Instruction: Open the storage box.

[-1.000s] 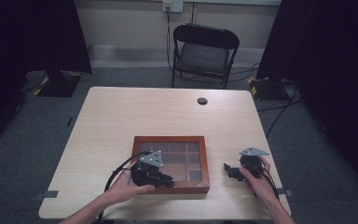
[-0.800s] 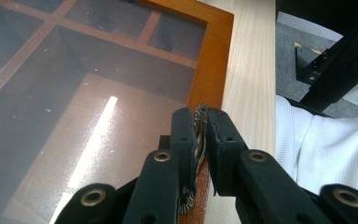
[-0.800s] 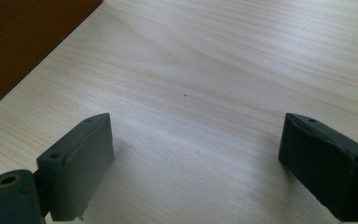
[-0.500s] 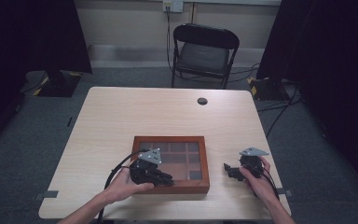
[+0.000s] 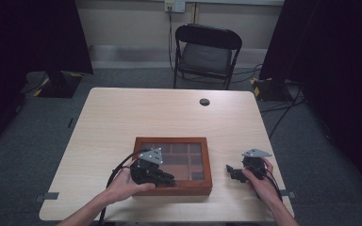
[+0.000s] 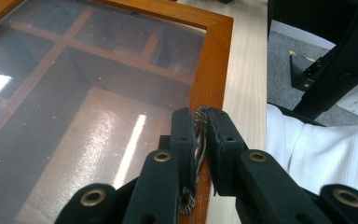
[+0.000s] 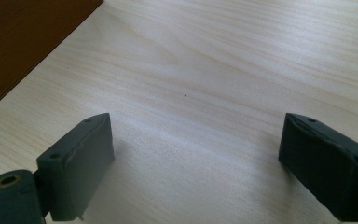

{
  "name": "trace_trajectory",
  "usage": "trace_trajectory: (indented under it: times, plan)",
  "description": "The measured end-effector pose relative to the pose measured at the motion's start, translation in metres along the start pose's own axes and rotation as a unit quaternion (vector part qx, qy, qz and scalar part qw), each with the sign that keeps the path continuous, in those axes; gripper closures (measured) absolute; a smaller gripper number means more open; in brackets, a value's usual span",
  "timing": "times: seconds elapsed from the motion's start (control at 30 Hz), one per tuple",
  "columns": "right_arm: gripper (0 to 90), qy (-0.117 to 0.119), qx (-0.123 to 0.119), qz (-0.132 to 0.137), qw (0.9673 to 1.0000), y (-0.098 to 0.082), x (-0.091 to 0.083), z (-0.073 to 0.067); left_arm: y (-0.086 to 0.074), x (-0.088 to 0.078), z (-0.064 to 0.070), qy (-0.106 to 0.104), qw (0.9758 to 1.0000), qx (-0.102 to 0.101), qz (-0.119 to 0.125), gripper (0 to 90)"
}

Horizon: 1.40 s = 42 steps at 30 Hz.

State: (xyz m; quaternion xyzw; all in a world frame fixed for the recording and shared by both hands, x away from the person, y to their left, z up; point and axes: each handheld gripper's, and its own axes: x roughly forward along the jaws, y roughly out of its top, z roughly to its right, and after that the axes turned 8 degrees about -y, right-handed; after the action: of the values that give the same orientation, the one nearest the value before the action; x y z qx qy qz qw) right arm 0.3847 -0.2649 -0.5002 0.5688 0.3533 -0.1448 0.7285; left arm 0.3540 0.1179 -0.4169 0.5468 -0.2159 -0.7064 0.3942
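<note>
Pale wood table [image 5: 122, 117] on grey carpet floor [image 5: 311, 150]. Small round black grommet [image 5: 204, 101] near table's far edge. 1 black folding chair [image 5: 206, 54] behind table, facing it. Beige wall [image 5: 127, 23] at back, socket plate [image 5: 175, 5] with cable hanging down. Black curtains [image 5: 33, 37] both sides. Cables [image 5: 283, 108] trail across floor at right.

No text, label, brand, number or sign can be read anywhere: not on the wooden glass-lidded box [image 5: 173, 165], not on the tabletop [image 5: 169, 117], not on the folding chair [image 5: 206, 54] at twelve o'clock.
</note>
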Motion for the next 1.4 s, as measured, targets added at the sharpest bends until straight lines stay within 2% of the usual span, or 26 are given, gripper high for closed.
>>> trace_trajectory:
  times: [0.13, 0.17, 0.23, 0.4, 0.77, 0.87, 0.93, 1.13, 1.23, 1.4]
  plan:
    - [9.3, 0.0, 0.0, 0.0, 1.0, 0.0, 0.0, 0.0, 0.004, -0.005, 0.0, -0.005, 1.0, 0.004, 0.005, 81.8]
    - [9.3, 0.0, 0.0, 0.0, 1.0, 0.0, 0.0, 0.0, 0.005, -0.006, 0.0, 0.0, 1.0, 0.007, -0.004, 81.7]
    - [9.3, 0.001, -0.001, 0.001, 1.0, 0.0, 0.0, 0.0, 0.005, -0.004, 0.0, -0.004, 0.9999, 0.01, -0.001, 81.8]
    - [9.2, 0.002, -0.002, 0.001, 1.0, 0.0, 0.0, 0.0, 0.006, -0.008, -0.001, -0.008, 1.0, 0.004, 0.004, 81.8]
    - [9.3, 0.002, -0.003, 0.001, 1.0, 0.0, 0.0, 0.001, 0.014, -0.015, -0.001, -0.009, 0.9999, 0.006, 0.005, 81.8]
    - [9.2, 0.002, -0.002, 0.001, 1.0, 0.0, 0.0, 0.0, 0.015, -0.015, -0.001, -0.008, 0.9998, 0.016, 0.007, 81.8]
    - [9.3, 0.002, -0.002, 0.001, 1.0, 0.0, 0.0, 0.0, 0.015, -0.015, -0.001, -0.009, 0.9999, 0.015, 0.003, 81.8]
    - [9.2, 0.002, -0.002, 0.001, 1.0, 0.0, 0.0, 0.0, 0.02, -0.019, -0.001, -0.008, 0.9998, 0.009, 0.013, 81.8]
    - [9.2, 0.003, -0.003, 0.0, 1.0, 0.0, 0.0, 0.001, 0.024, -0.02, -0.002, -0.006, 0.9999, 0.011, 0.01, 81.8]
    - [9.1, 0.002, -0.004, 0.001, 1.0, 0.0, 0.0, 0.001, 0.027, -0.023, -0.004, -0.013, 0.9998, 0.008, 0.014, 81.9]
